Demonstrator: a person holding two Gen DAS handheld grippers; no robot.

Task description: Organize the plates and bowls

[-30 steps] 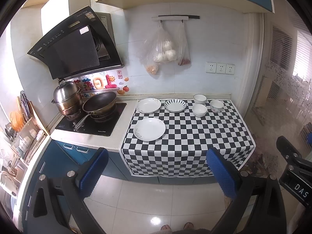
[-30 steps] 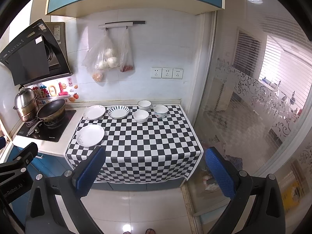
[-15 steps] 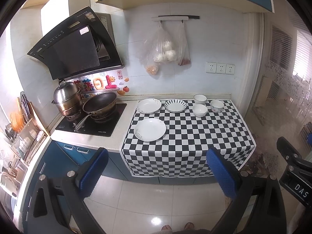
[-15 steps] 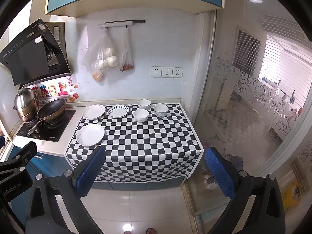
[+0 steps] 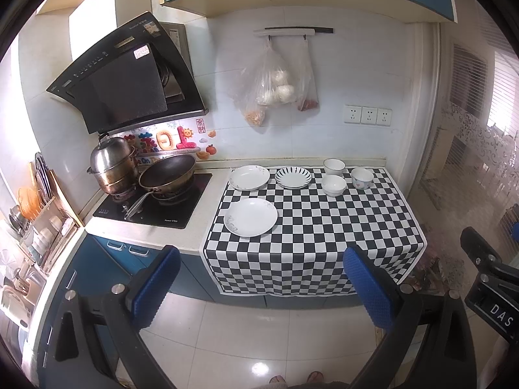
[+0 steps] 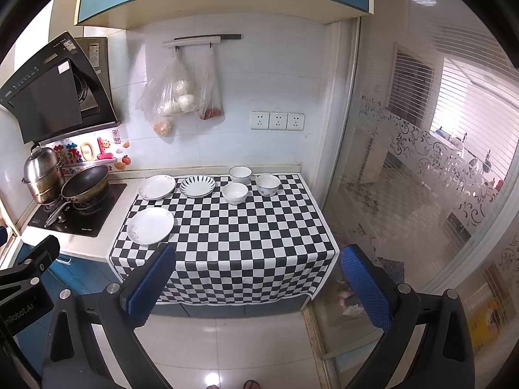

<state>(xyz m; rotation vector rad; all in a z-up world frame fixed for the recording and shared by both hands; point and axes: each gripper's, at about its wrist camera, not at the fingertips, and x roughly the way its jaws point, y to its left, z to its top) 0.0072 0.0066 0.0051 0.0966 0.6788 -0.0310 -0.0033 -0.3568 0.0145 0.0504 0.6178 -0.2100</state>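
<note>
Three plates lie on the checkered cloth (image 5: pixel 324 236): a large white plate (image 5: pixel 250 217) at the front left, a white plate (image 5: pixel 248 177) behind it, and a striped plate (image 5: pixel 293 177) beside that. Three bowls stand at the back right: a white bowl (image 5: pixel 334 166), a white bowl (image 5: pixel 333 185) in front of it, and a patterned bowl (image 5: pixel 362 178). They also show in the right wrist view, with the large plate (image 6: pixel 150 225) nearest. My left gripper (image 5: pixel 262 287) and right gripper (image 6: pixel 256 283) are both open and empty, held well back from the counter above the floor.
A stove (image 5: pixel 155 206) with a frying pan (image 5: pixel 167 174) and a steel pot (image 5: pixel 113 166) sits left of the cloth. A range hood (image 5: pixel 129 94) hangs above. Plastic bags (image 5: pixel 275 87) hang on the wall. A dish rack (image 5: pixel 35 214) is at far left. A glass partition (image 6: pixel 421 194) stands on the right.
</note>
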